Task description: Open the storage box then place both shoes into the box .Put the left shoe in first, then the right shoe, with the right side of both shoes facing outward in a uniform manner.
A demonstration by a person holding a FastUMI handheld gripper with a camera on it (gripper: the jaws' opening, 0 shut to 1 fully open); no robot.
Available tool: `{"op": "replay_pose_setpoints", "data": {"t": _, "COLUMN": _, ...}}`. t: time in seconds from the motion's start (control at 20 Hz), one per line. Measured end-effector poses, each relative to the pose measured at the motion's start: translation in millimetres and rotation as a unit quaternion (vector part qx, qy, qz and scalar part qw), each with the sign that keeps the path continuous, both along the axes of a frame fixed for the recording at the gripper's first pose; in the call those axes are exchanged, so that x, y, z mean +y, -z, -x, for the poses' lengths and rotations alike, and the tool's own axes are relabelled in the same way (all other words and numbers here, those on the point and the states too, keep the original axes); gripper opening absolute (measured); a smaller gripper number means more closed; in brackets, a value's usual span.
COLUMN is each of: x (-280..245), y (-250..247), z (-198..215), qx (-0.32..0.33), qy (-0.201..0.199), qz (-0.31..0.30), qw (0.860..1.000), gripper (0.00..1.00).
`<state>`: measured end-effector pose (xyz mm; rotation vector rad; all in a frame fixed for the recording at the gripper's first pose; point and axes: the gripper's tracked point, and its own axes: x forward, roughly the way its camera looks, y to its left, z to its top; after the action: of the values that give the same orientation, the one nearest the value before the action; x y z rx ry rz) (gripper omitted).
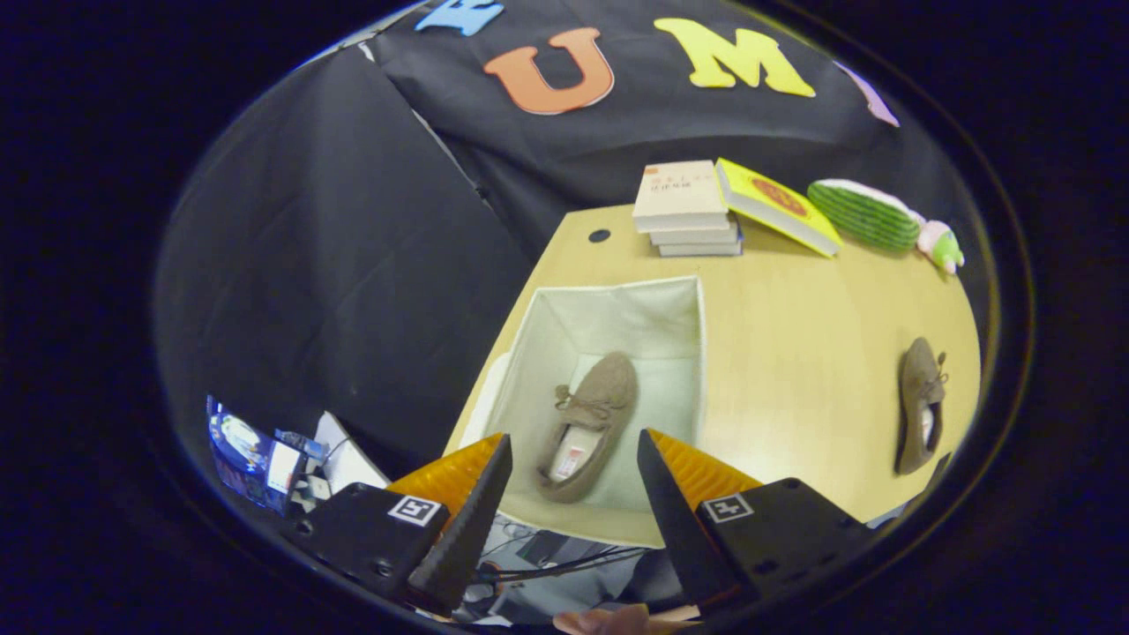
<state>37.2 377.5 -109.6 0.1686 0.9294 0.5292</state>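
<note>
The tool (573, 445) is spread wide, holding nothing — one shoe (589, 425) lies in the box (617, 304), the other shoe (919, 406) on the bench (794, 353).

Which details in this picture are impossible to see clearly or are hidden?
- Gripper view: the gripper hangs open above the storage box; its fingers touch nothing.
- The heel of the brown shoe in the box is close to one finger, and the label inside it is too small to read.
- Which foot this shoe or the shoe on the table fits: too small to tell.
- The titles on the stacked books are blurred.
- The box's lid: not seen here.
</note>
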Motion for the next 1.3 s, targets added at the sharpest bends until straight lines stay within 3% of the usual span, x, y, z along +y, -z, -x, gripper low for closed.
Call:
{"op": "replay_pose_setpoints", "data": {"t": 0.3, "x": -98.8, "y": -31.3, "z": -0.8, "qx": -0.034, "qy": 0.037, "qz": 0.012, "qw": 0.999, "gripper": 0.95}}
{"op": "replay_pose_setpoints", "data": {"t": 0.6, "x": -246.2, "y": -25.8, "z": -19.8, "qx": -0.083, "qy": 0.103, "qz": 0.092, "qw": 0.987, "gripper": 0.95}}
{"op": "replay_pose_setpoints", "data": {"t": 0.9, "x": -345.5, "y": -0.3, "z": -35.2, "qx": -0.054, "qy": 0.154, "qz": 0.105, "qw": 0.981, "gripper": 0.95}}
{"op": "replay_pose_setpoints", "data": {"t": 1.3, "x": -408.2, "y": 87.0, "z": -57.5, "qx": 0.032, "qy": 0.17, "qz": 0.122, "qw": 0.977, "gripper": 0.95}}
